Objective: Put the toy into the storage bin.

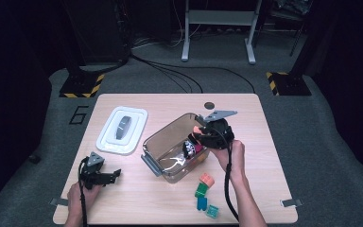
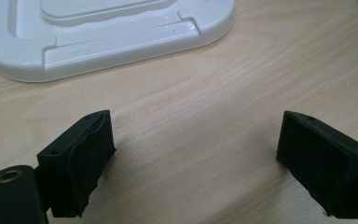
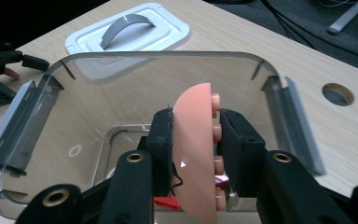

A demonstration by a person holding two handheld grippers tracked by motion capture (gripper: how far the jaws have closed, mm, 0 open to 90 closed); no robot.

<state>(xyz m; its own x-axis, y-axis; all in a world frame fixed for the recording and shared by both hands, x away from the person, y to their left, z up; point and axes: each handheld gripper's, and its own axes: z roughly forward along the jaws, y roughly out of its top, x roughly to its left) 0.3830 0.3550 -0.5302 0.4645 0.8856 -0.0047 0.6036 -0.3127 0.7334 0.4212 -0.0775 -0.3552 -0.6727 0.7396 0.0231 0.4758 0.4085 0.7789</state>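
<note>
A salmon-pink rounded brick [image 3: 193, 158] with studs on one face stands on edge between the pads of my right gripper [image 3: 196, 128], which is shut on it. In the high view that gripper [image 1: 199, 134] holds the brick [image 1: 196, 128] over the open smoky clear container [image 1: 157, 142] in the middle of the table. Inside the container lie a red piece [image 3: 167, 201], a magenta piece [image 3: 222, 179] and a few more small pieces [image 1: 189, 148]. My left gripper [image 1: 115, 174] rests on the table at the front left, open, with bare wood between its jaws [image 2: 200, 156].
The container's white lid [image 1: 123, 130] with a grey handle lies flat at the back left, just beyond the left gripper [image 2: 98, 42]. An orange brick [image 1: 207, 179], a green one [image 1: 201, 190], a blue one [image 1: 202, 203] and a teal one [image 1: 212, 211] sit near the front edge.
</note>
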